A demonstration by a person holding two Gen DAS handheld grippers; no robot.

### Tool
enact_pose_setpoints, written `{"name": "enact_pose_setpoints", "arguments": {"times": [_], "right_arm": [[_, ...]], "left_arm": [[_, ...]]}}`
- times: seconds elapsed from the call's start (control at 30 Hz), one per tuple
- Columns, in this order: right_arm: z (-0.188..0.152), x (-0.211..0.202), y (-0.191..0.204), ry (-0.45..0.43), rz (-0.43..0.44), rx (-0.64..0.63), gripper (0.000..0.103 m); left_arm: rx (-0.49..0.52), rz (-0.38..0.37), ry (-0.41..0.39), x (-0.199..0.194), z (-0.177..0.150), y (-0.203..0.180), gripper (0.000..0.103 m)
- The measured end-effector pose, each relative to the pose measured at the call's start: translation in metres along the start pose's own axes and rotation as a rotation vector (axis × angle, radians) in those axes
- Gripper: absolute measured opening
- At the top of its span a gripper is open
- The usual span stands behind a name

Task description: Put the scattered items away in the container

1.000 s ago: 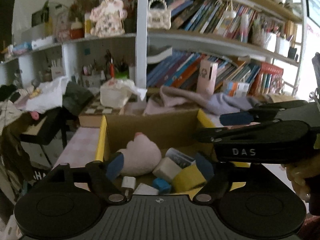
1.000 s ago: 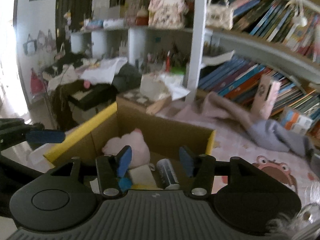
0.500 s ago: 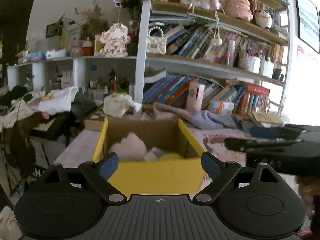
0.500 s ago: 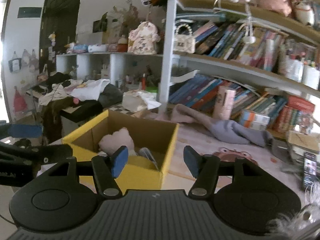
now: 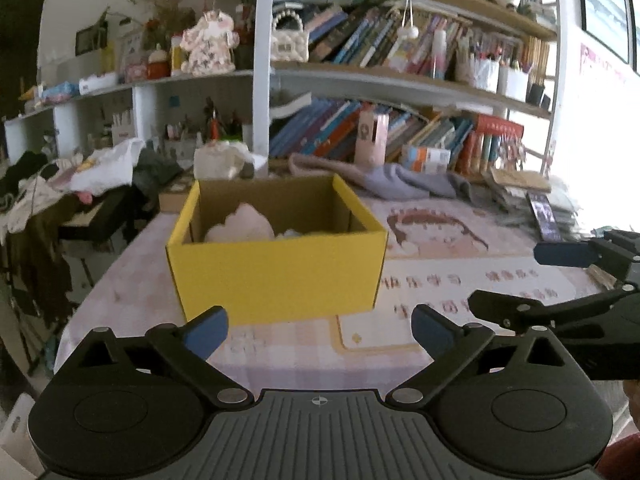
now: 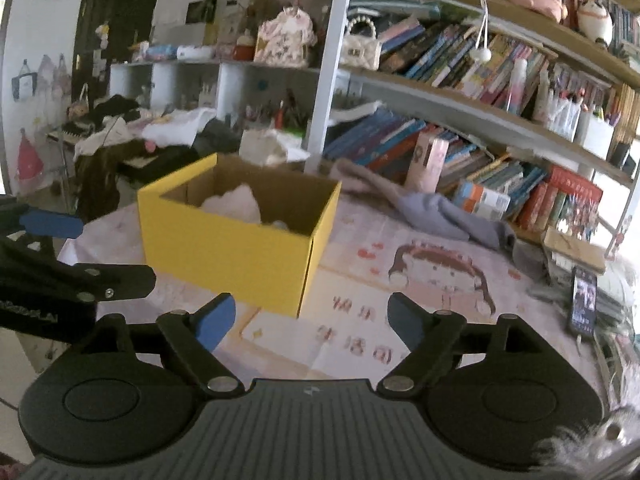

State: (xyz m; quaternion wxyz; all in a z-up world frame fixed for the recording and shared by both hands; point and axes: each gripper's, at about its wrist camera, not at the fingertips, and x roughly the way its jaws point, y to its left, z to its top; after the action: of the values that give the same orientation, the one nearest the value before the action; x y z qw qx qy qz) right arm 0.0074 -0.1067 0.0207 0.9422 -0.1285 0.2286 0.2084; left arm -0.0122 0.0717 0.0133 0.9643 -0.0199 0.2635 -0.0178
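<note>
A yellow cardboard box (image 5: 276, 268) stands on the patterned tablecloth, also in the right wrist view (image 6: 224, 248). A pink plush toy (image 5: 240, 228) and other small items lie inside it; most of the contents are hidden by the box wall. My left gripper (image 5: 318, 330) is open and empty, in front of the box and apart from it. My right gripper (image 6: 310, 322) is open and empty, in front of the box's right corner. Each gripper shows at the edge of the other's view.
A grey cloth (image 6: 440, 216) lies behind the box to the right. A pink carton (image 5: 372, 140) stands by bookshelves at the back. A phone (image 6: 584, 300) and stacked papers lie at the far right. A cluttered black chair (image 5: 80, 208) stands left of the table.
Both grippers have pulled back and up from over the box, which now stands farther ahead. Both stay open and empty.
</note>
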Motion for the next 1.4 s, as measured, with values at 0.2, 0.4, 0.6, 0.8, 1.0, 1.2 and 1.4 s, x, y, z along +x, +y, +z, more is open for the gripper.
{"name": "enact_pose_setpoints", "arguments": {"times": [0.2, 0.4, 0.6, 0.8, 1.0, 1.2, 1.4], "right_arm": [[-0.010, -0.008, -0.011, 0.034, -0.028, 0.060, 0.091], [-0.021, -0.007, -0.032, 0.089, -0.066, 0.148, 0.096], [-0.029, -0.012, -0.043, 0.104, -0.079, 0.189, 0.099], [-0.035, -0.015, -0.047, 0.127, -0.089, 0.201, 0.103], [-0.040, -0.019, -0.048, 0.152, -0.112, 0.205, 0.103], [-0.044, -0.023, -0.051, 0.157, -0.124, 0.222, 0.103], [-0.047, -0.024, -0.052, 0.170, -0.132, 0.233, 0.103]], "left_arm": [[0.010, 0.035, 0.031, 0.002, -0.006, -0.009, 0.100], [0.005, 0.051, 0.099, 0.012, -0.009, -0.018, 0.102], [0.068, 0.034, 0.123, 0.012, -0.012, -0.036, 0.103], [0.065, 0.026, 0.146, 0.013, -0.015, -0.042, 0.103], [0.065, 0.015, 0.162, 0.014, -0.016, -0.046, 0.103], [0.077, -0.007, 0.187, 0.016, -0.017, -0.050, 0.103], [0.077, -0.009, 0.202, 0.019, -0.018, -0.052, 0.103]]}}
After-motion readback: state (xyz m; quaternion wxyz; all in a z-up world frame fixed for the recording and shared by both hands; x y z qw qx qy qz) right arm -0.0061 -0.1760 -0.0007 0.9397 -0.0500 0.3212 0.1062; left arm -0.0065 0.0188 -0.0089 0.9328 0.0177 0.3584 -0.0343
